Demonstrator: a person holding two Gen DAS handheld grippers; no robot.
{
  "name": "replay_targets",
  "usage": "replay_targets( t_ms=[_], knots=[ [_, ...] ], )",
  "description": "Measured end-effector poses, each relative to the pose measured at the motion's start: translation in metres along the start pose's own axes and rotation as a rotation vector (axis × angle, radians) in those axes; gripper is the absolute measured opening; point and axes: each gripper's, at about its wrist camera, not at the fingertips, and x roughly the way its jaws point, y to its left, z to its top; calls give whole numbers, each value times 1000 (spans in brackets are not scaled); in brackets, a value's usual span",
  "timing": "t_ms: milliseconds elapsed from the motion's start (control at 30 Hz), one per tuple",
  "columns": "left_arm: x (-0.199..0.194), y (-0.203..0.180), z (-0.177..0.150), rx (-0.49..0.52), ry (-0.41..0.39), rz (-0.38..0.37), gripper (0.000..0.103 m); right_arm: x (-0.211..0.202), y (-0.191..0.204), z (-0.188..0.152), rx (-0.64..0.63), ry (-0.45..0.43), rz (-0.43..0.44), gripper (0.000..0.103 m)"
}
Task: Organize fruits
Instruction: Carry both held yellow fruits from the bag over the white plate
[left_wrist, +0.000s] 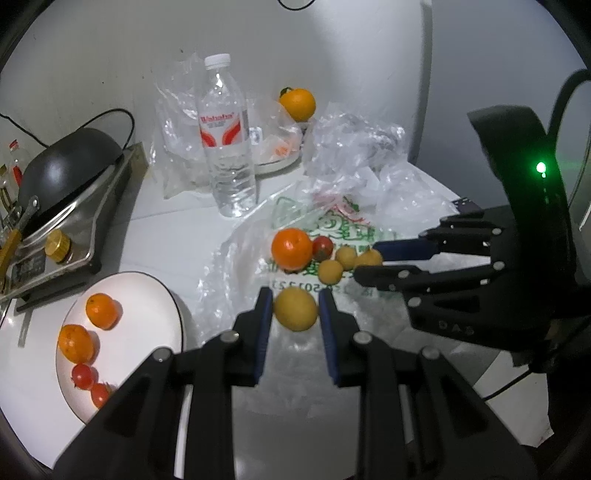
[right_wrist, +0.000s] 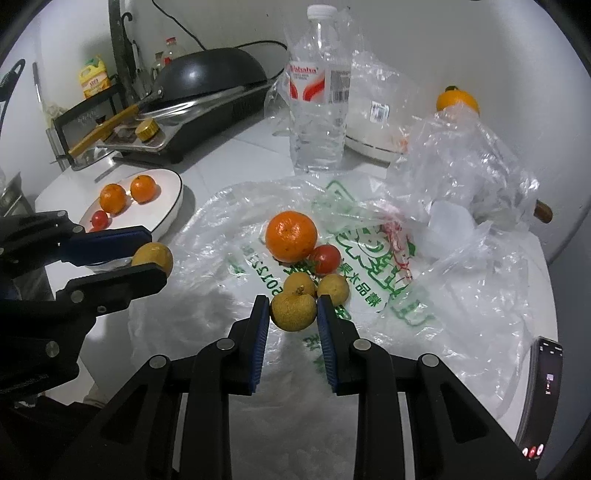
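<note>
**Two grippers, each closed on a small yellow fruit**

In the left wrist view, the left gripper (left_wrist: 295, 306) was closed around a yellow-brown fruit (left_wrist: 295, 309), both blue pads touching its sides, in the lower middle of the frame. The right gripper (left_wrist: 369, 264) came in from the right edge and pinched another small yellow fruit (left_wrist: 368, 257) at its tips. In the right wrist view this second fruit (right_wrist: 294, 309) sat between the right gripper's (right_wrist: 293, 314) pads, and the left gripper (right_wrist: 153, 253) held its own fruit (right_wrist: 153, 257) at the left edge.

Around them lay a large orange (left_wrist: 291, 248), a red tomato (left_wrist: 323, 247) touching it, and two more yellow fruits (left_wrist: 338, 265) just beside, all on a flat plastic bag (left_wrist: 229, 258) with green print. In the lower left stood a white plate (left_wrist: 162, 295) with two small oranges (left_wrist: 101, 311) and two tomatoes (left_wrist: 84, 376). Behind the bag stood a clear water bottle (left_wrist: 227, 140), upright, with crumpled clear bags (left_wrist: 354, 147) to its right. A further orange (left_wrist: 297, 104) rested higher up, on a white round object partly hidden by plastic.

At the left edge there was a dark wok (left_wrist: 66, 166) on a metal stove (left_wrist: 85, 229). A phone (right_wrist: 543, 398) lay at the lower right of the right wrist view. The surface was a white counter (left_wrist: 166, 236), and the wall (left_wrist: 110, 55) behind was pale and plain.
</note>
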Motion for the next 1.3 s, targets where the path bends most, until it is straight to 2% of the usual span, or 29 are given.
replay_targets(
  t_ms=[733, 1300],
  knots=[
    [-40, 16, -13, -34, -56, 37, 26, -42, 39, 5, -34, -70, -23, 28],
    [-50, 63, -36, -94, -59, 85, 26, -27, 76, 22, -81, -57, -5, 28]
  ],
)
